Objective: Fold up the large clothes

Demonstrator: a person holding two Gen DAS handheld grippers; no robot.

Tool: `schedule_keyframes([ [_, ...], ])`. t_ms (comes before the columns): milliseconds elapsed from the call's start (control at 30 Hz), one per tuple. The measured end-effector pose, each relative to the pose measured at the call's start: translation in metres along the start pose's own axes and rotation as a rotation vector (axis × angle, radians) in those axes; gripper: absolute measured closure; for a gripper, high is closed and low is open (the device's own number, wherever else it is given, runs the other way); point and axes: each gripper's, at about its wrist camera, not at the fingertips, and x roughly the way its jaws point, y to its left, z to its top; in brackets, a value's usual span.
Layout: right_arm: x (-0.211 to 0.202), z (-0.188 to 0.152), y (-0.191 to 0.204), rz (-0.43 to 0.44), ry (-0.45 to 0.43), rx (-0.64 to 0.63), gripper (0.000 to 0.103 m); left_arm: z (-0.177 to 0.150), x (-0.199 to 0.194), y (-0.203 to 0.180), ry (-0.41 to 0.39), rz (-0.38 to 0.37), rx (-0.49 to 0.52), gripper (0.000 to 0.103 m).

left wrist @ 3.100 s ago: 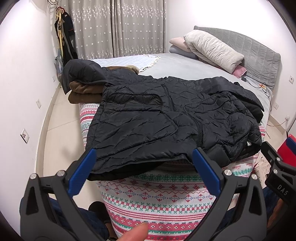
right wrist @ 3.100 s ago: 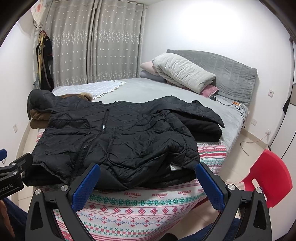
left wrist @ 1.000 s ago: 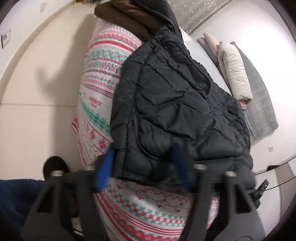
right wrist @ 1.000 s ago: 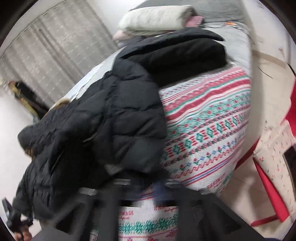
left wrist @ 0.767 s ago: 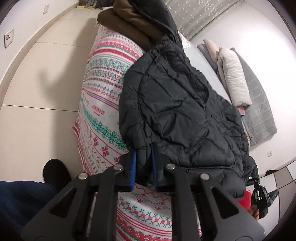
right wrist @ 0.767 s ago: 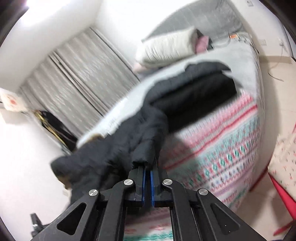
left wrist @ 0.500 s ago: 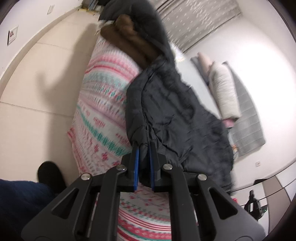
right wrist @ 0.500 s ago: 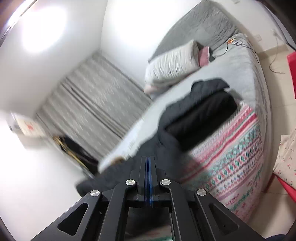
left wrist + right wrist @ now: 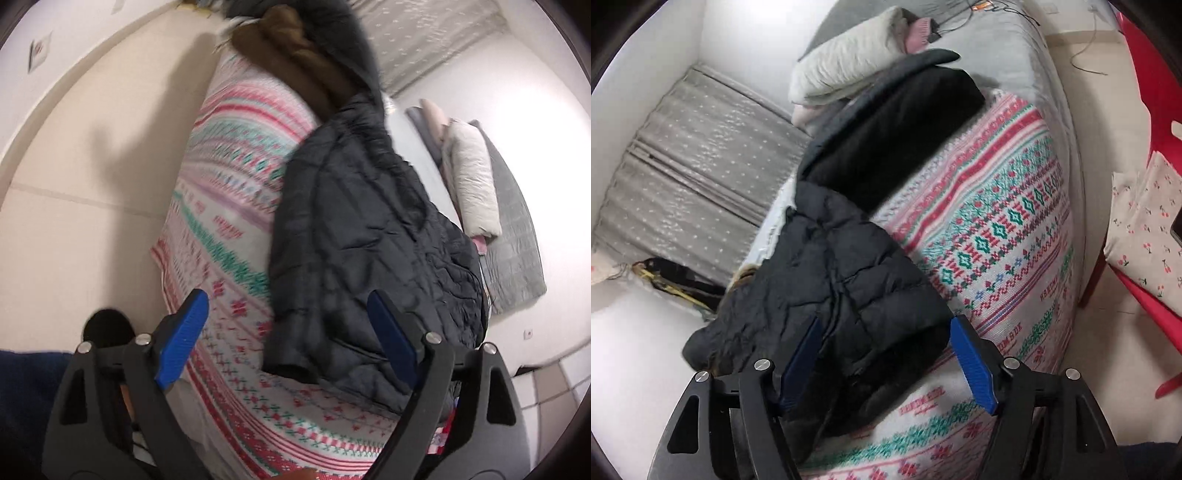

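The bed (image 9: 1015, 40) carries one patterned blanket (image 9: 1004, 236) across its foot, and on that blanket lies the task item: one black quilted jacket (image 9: 369, 236), its hem and lower corners hanging at the near edge of the bed, directly in front of both my tools.

Change noted: half a second ago both sets of jaws were pinched shut on the jacket's lower edge. Both have just been opening. My left gripper (image 9: 291, 334) now stands with jaws wide; the jacket's lower corner sits in the gap between them, but neither pad presses on it. My right gripper (image 9: 886, 358) is likewise spread, with the jacket's puffy hem lying between the pads and against the left one, not clamped. The garment is released and rests on the blanket under its own weight.

Assessment: I judge this the end of a straightening or repositioning pull. No fold is visible yet; the task is at an early stage, and a fresh grasp will be needed.

Count, largest down: one bed; one blanket; one black quilted jacket; one separate folded dark garment (image 9: 897, 122) beyond it; one brown garment (image 9: 295, 55) at the far corner; one red chair (image 9: 1145, 288); two grippers.
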Motion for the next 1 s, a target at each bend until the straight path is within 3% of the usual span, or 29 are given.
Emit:
schedule_keyframes([
  [133, 0.025, -0.003, 0.007, -0.044, -0.010, -0.029, 0.030, 0.000, 0.016, 0.014, 0.023, 0.052, -0.037, 0.013],
  [200, 0.029, -0.002, 0.013, -0.113, -0.011, -0.063, 0.030, -0.004, 0.024, 0.017, 0.062, 0.029, -0.051, 0.013],
  [267, 0.023, 0.001, 0.010, -0.226, -0.078, -0.076, 0.030, -0.006, 0.025, 0.020, 0.063, -0.014, -0.064, 0.013],
  [300, 0.018, 0.003, 0.007, -0.232, -0.126, -0.059, 0.030, -0.008, 0.024, 0.021, 0.045, -0.020, -0.066, 0.011],
  [367, 0.011, 0.006, 0.005, -0.143, -0.149, -0.020, 0.028, -0.009, 0.028, 0.022, 0.037, -0.032, -0.073, 0.002],
  [433, 0.025, 0.002, 0.011, -0.082, -0.070, -0.046, 0.025, -0.010, 0.036, 0.022, 0.079, -0.078, -0.093, 0.003],
  [467, 0.037, -0.003, 0.019, -0.099, -0.017, -0.093, 0.025, -0.012, 0.038, 0.020, 0.098, -0.123, -0.108, 0.004],
  [500, 0.042, -0.005, 0.021, -0.118, -0.013, -0.117, 0.026, -0.014, 0.037, 0.017, 0.097, -0.158, -0.106, 0.013],
  [533, 0.044, -0.009, 0.025, -0.118, -0.030, -0.122, 0.031, -0.014, 0.036, 0.010, 0.087, -0.172, -0.074, 0.032],
  [567, 0.044, -0.010, 0.026, -0.069, -0.032, -0.106, 0.061, -0.013, 0.032, 0.000, 0.074, -0.170, -0.019, 0.053],
  [600, 0.046, -0.009, 0.028, -0.027, -0.015, -0.094, 0.098, -0.013, 0.029, -0.005, 0.061, -0.162, 0.014, 0.061],
  [667, 0.039, -0.009, 0.034, 0.041, -0.030, -0.075, 0.097, -0.009, 0.019, -0.012, 0.025, -0.171, 0.029, 0.081],
  [867, -0.014, 0.028, 0.070, 0.269, -0.111, -0.025, 0.099, 0.016, -0.024, -0.049, -0.038, -0.156, 0.079, 0.089],
  [1000, -0.053, 0.054, 0.104, 0.296, -0.123, -0.054, 0.100, 0.017, -0.058, -0.075, -0.066, -0.148, 0.139, 0.089],
])
